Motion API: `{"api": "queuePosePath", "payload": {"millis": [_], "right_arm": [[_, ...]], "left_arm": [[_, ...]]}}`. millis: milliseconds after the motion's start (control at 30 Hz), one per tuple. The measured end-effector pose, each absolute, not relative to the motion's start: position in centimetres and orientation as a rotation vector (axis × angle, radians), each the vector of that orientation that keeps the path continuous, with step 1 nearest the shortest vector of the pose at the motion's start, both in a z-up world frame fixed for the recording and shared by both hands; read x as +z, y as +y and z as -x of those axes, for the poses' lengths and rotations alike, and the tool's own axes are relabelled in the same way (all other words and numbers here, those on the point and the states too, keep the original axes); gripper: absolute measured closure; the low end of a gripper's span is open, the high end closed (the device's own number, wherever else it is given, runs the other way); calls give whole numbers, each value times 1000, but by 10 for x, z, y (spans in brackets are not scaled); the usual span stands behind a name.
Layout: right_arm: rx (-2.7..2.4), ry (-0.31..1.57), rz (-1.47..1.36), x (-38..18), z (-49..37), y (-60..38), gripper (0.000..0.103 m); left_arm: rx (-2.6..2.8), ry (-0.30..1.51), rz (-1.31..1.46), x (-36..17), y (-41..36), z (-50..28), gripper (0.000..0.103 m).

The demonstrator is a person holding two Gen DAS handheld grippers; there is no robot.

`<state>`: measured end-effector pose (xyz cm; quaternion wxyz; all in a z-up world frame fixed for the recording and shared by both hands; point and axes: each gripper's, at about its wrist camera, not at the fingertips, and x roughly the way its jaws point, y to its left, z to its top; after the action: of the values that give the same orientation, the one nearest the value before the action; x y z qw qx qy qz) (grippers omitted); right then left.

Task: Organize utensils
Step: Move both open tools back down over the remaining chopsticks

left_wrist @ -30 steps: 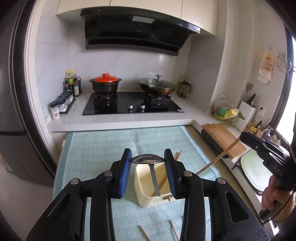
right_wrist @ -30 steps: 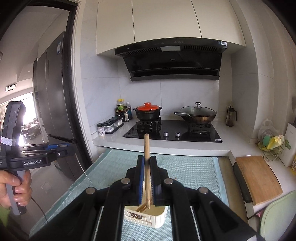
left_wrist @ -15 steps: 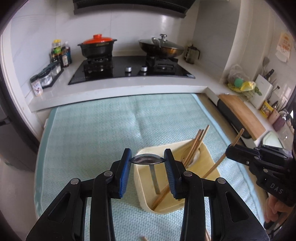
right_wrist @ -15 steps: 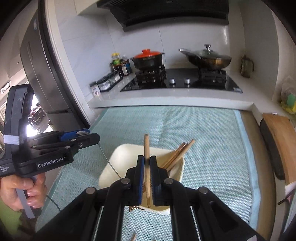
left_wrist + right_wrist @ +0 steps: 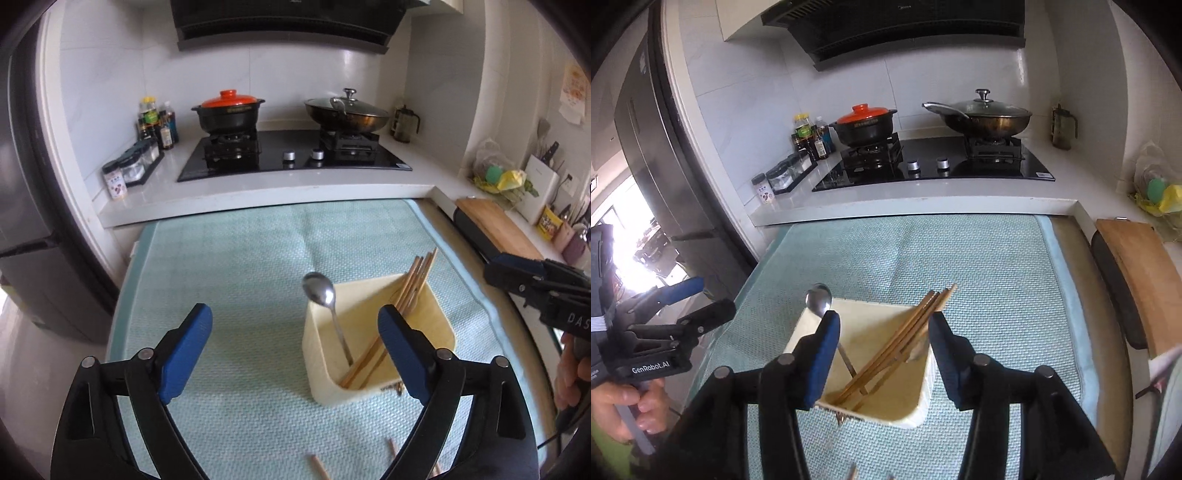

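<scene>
A cream utensil holder [image 5: 369,391] stands on the green mat. A metal spoon [image 5: 320,291] leans in it, bowl up, beside several wooden chopsticks [image 5: 415,282]. My left gripper [image 5: 293,347] hangs just above the holder's near side; its jaws are opening wide and the pads touch nothing. My right gripper [image 5: 884,350] hovers over the same holder [image 5: 905,417], its jaws opening too. The chopsticks [image 5: 916,328] lie free below its pads, and the spoon [image 5: 819,301] pokes up by its left pad. Each gripper shows at the edge of the other's view.
Loose chopsticks [image 5: 320,468] lie on the green mat [image 5: 229,266] near its front edge. Behind the mat a counter carries a hob, a red-lidded pot [image 5: 229,110], a lidded wok [image 5: 347,112] and spice jars [image 5: 136,166]. A wooden board [image 5: 1134,280] lies right.
Both grippers came down over the holder and opened. The left let go of the spoon and the right let go of its chopstick; both now rest in the holder.
</scene>
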<state>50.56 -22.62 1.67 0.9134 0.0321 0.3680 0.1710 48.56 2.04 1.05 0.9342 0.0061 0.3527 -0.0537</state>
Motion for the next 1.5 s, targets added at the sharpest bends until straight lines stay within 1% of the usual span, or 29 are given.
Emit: {"api": "queuePosePath", "payload": {"millis": [67,133,200,267,400,533,733,867,967,1100,1133,1167,1233,1300,1400,1500], "right_arm": [[360,729,-42,25,-476,-234,52],[357,702,-18,31,-443,-242,51],[351,679,6,34,-409,-248,45],[345,661,30,33,-378,-253,44],[332,641,60,20,-321,-261,44],[308,630,34,-7,-269,-269,44],[232,683,-56,-63,-212,-282,44],[196,739,-83,-93,-195,-284,45],[179,772,-110,-107,-186,-289,45],[185,783,-112,-112,-179,-286,51],[187,782,-109,-112,-178,-285,55],[189,781,-105,-111,-178,-284,61],[193,785,-104,-112,-177,-283,68],[204,790,-119,-113,-178,-283,69],[220,809,-133,-118,-179,-281,74],[237,830,-142,-123,-181,-279,75]], "left_arm": [[-98,707,-33,11,27,-452,5],[-98,693,-49,9,33,-415,4],[-102,679,-66,4,39,-379,3],[-93,672,-79,-5,44,-344,3],[-55,670,-63,-32,53,-281,3],[-7,668,14,-64,59,-229,3],[27,728,54,-106,51,-188,3],[21,764,68,-118,43,-177,3],[-11,797,132,-123,42,-175,3],[-18,827,137,-128,39,-177,3],[-15,830,132,-129,38,-176,3],[-14,835,129,-129,38,-176,3],[-16,847,134,-131,38,-177,3],[-14,861,147,-133,40,-177,3],[-4,876,164,-136,45,-179,3],[10,885,180,-139,51,-179,3]]}}
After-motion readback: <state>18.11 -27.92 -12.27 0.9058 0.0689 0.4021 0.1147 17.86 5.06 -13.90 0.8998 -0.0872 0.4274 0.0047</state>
